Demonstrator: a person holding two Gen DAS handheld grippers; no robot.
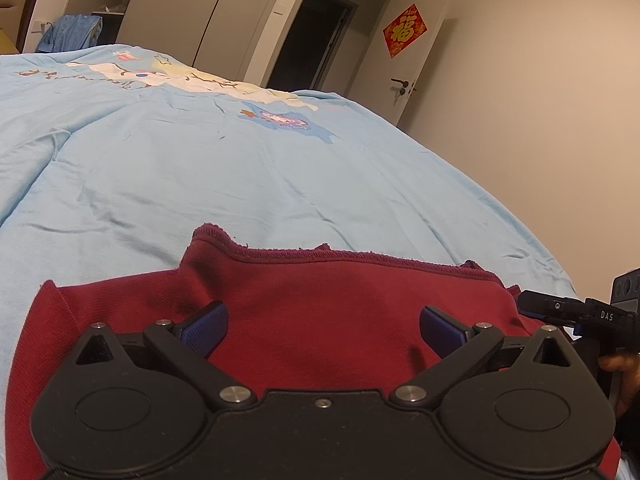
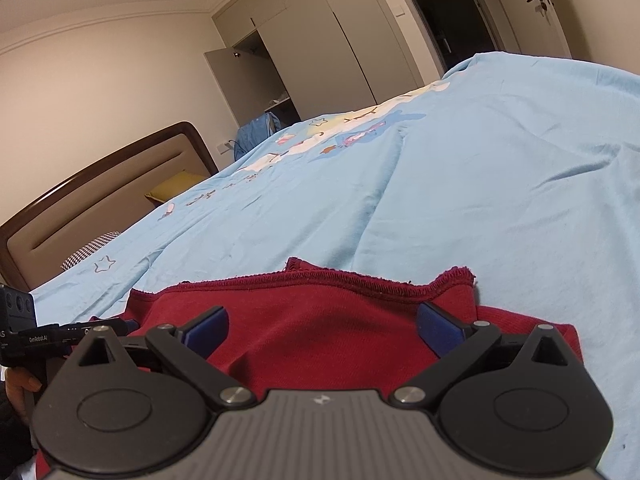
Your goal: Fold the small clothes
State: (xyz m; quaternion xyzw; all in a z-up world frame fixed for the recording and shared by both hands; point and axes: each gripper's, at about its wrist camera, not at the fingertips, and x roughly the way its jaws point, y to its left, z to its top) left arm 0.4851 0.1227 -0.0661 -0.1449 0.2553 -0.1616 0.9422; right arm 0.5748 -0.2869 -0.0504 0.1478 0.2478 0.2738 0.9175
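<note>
A dark red knit garment [image 1: 320,300] lies flat on the light blue bedspread [image 1: 240,168], its stitched hem at the far side. My left gripper [image 1: 324,330] hovers low over it, open, blue pads wide apart with only cloth below them. In the right wrist view the same red garment [image 2: 320,320] fills the near foreground. My right gripper [image 2: 324,330] is open over it too, nothing pinched. Each gripper shows at the edge of the other's view: the right one [image 1: 592,316] at the garment's right side, the left one [image 2: 52,338] at its left.
The bedspread [image 2: 480,200] stretches far ahead with a cartoon print [image 1: 192,76]. A wooden headboard [image 2: 100,200] with a yellow pillow [image 2: 172,190] stands to the left. Wardrobes, a dark doorway [image 1: 308,40] and a door with a red decoration [image 1: 404,30] lie beyond the bed.
</note>
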